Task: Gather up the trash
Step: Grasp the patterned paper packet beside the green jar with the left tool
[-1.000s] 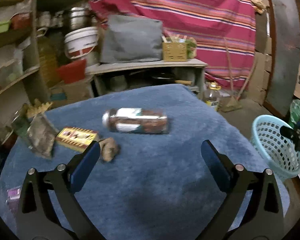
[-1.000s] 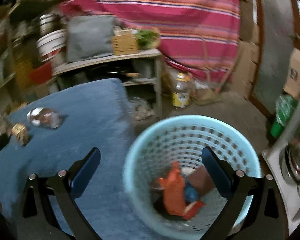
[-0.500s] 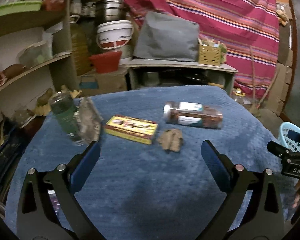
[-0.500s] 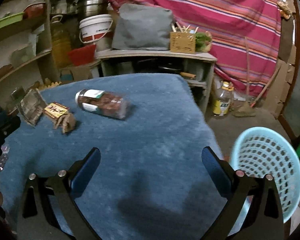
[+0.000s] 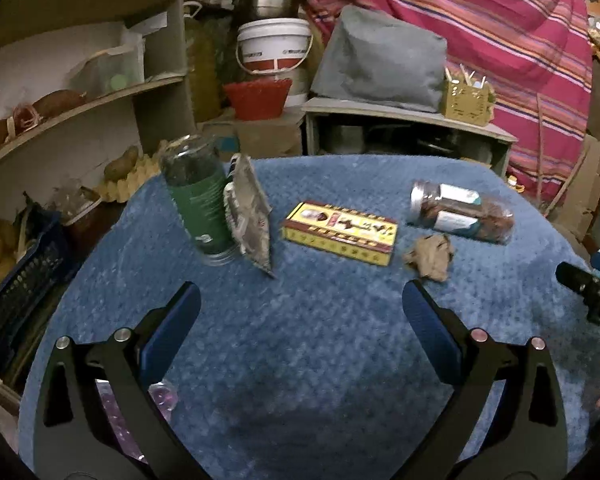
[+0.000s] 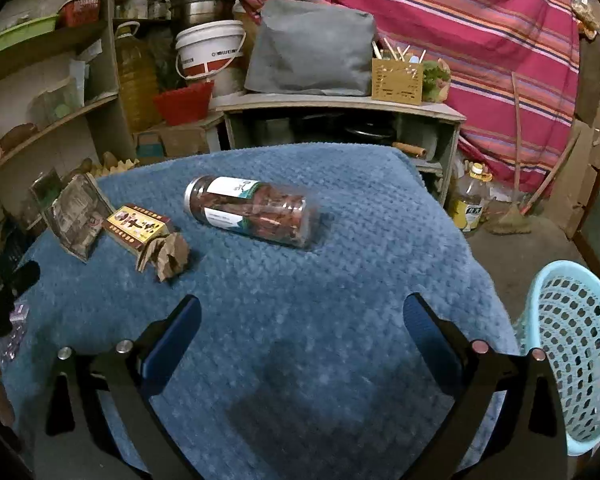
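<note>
On the blue-cloth table (image 5: 320, 360) lie a crumpled brown paper (image 5: 430, 257), a yellow-red box (image 5: 340, 233), a clear jar on its side (image 5: 462, 212), a grey foil packet (image 5: 250, 216) and an upright green bottle (image 5: 198, 200). My left gripper (image 5: 302, 312) is open and empty above the cloth, short of these. My right gripper (image 6: 302, 320) is open and empty over the table (image 6: 300, 340); the jar (image 6: 252, 210), paper (image 6: 166, 258) and box (image 6: 138, 226) lie ahead of it. A light-blue basket (image 6: 572, 356) stands at the right.
Shelves with clutter (image 5: 60, 120) stand to the left, a low shelf with a grey cushion (image 5: 380, 64) behind the table. A purple wrapper (image 5: 160, 396) lies by my left fingers. An oil bottle (image 6: 470, 206) stands on the floor beyond the table's right edge.
Both grippers have swung left, away from the basket. The right view went from over the basket to over the table; the left view now takes in the green bottle and packet.
</note>
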`<action>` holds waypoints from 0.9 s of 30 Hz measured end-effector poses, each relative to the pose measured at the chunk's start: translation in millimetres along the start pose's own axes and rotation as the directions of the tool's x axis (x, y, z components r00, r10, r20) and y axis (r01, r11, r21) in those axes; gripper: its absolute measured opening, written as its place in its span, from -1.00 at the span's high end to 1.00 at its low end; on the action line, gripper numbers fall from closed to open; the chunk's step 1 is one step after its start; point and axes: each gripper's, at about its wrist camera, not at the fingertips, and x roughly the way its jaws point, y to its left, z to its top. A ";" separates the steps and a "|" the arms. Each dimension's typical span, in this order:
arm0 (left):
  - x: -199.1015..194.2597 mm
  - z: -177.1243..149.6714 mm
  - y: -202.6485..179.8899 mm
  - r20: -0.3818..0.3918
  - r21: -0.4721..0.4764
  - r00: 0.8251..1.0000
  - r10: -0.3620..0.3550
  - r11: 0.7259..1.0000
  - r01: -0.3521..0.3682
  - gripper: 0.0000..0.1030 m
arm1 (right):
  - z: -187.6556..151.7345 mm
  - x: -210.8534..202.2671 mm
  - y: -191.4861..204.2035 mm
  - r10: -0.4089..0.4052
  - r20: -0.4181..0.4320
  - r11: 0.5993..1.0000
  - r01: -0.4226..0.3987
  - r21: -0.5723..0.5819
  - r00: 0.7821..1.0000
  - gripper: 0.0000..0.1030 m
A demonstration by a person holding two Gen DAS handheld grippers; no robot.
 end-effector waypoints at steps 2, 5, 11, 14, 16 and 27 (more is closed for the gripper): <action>2.9 -1.0 4.1 0.002 -0.002 1.000 0.006 1.000 -0.006 -0.89 | 2.1 4.4 1.7 0.000 -0.003 1.000 0.000 0.006 1.000 -0.92; 8.7 -2.2 8.5 -0.002 0.000 1.000 0.016 1.000 -0.016 -0.89 | 4.8 11.1 4.9 -0.005 -0.007 1.000 0.005 0.011 1.000 -0.92; 20.2 -5.0 23.7 0.003 -0.021 0.999 0.049 0.999 -0.049 -0.89 | 6.0 24.6 16.6 -0.019 -0.030 1.000 0.019 0.005 0.999 -0.92; 21.9 -4.5 32.2 0.014 -0.026 0.997 0.079 0.997 -0.078 -0.89 | 4.9 30.8 22.0 -0.030 -0.042 1.000 0.029 -0.009 0.999 -0.92; 22.3 -3.5 39.6 0.021 -0.042 0.995 0.095 0.995 -0.094 -0.89 | 4.9 33.7 24.6 -0.050 -0.045 0.999 0.049 -0.020 0.998 -0.92; 57.7 11.2 71.6 -0.066 -0.156 0.995 0.081 0.984 -0.090 -0.89 | 5.2 53.2 10.7 -0.054 -0.080 0.998 0.055 0.009 0.995 -0.92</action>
